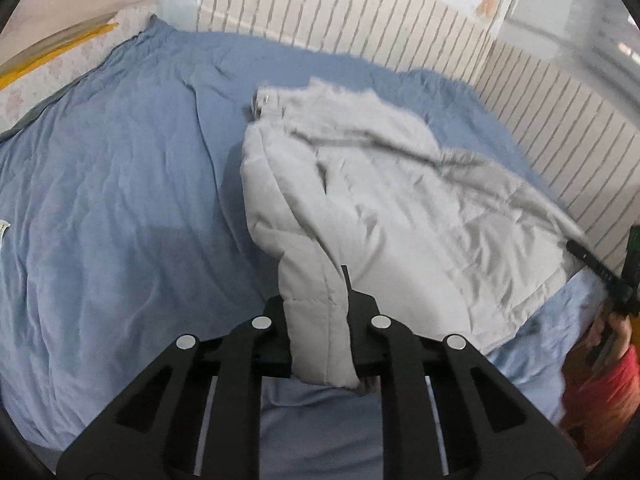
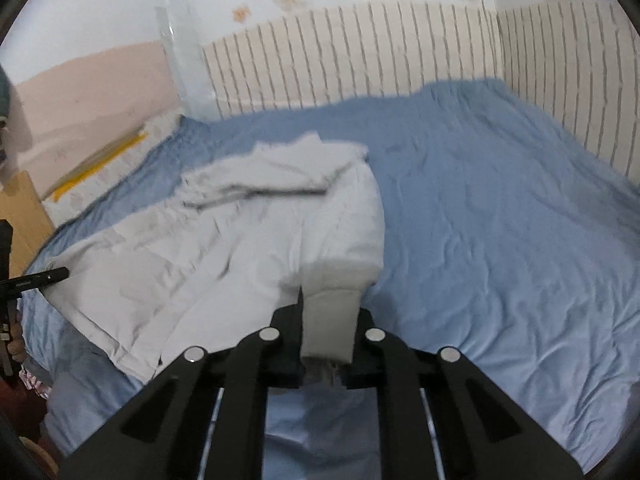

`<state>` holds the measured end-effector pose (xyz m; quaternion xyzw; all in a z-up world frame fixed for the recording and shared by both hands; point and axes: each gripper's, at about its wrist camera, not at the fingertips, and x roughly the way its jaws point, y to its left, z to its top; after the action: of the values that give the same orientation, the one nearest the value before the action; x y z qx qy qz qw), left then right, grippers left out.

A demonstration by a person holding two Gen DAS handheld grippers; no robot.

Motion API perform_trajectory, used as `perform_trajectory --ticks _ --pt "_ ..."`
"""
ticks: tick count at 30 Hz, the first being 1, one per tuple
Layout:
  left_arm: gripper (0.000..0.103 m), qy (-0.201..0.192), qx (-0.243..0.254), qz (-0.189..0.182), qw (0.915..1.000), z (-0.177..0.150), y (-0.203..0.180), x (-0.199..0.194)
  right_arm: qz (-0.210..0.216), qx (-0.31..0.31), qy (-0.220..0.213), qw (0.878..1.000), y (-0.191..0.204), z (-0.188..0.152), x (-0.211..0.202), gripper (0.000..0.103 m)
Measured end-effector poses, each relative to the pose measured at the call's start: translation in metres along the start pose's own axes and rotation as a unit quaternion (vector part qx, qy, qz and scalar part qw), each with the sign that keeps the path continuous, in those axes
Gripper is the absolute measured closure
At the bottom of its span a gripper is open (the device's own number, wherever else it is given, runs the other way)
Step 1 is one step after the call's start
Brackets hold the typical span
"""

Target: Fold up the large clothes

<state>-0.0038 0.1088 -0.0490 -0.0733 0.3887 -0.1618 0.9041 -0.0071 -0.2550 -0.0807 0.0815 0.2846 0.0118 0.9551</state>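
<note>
Both grippers, the left gripper and right gripper, are clamping cuffs of the pale padded jacket lying on the blue bedsheet, so carrying both sleeves evenly across its body is needing care.

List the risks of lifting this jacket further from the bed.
1. The left gripper and right gripper each pinch only a narrow cuff end of the grey padded jacket; the puffy fabric may slip out.
2. Most of the jacket lies crumpled on the blue bedsheet, so lifting may drag it and spoil the fold.
</note>
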Motion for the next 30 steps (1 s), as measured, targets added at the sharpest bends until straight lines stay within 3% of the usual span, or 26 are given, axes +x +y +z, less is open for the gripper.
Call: perform_trajectory --ticks 8,11,16,19,25,29,30 --pt "0.090 -0.104 0.007 -0.002 0.9946 0.007 -0.019 -0.119 0.009 -0.033 -0.096 0.995 0.009 0.033 -0.100 0.093" --pt "0.089 -0.129 0.031 0.014 0.9911 0.014 -0.026 -0.136 -0.003 -0.043 -0.100 0.994 0.009 0.043 -0.098 0.093" --pt "0.088 -0.099 0.032 0.040 0.9937 0.035 -0.024 -0.086 -0.016 -0.013 -0.074 0.997 0.000 0.050 -0.046 0.093" --pt "0.088 -0.098 0.040 0.049 0.9932 0.068 -0.025 -0.056 -0.034 -0.008 -0.075 0.997 -0.001 0.076 -0.014 0.093" --pt "0.087 -0.113 0.064 0.090 0.9874 0.191 -0.032 0.025 -0.071 0.011 -0.075 0.995 -0.008 0.190 0.093 0.093" --pt "0.085 -0.090 0.068 0.135 0.9844 0.269 -0.018 0.111 -0.092 0.008 -0.038 0.995 -0.011 0.245 0.191 0.093" --pt "0.085 -0.074 0.068 0.149 0.9837 0.282 -0.011 0.143 -0.107 0.000 -0.005 0.994 -0.013 0.253 0.232 0.093"
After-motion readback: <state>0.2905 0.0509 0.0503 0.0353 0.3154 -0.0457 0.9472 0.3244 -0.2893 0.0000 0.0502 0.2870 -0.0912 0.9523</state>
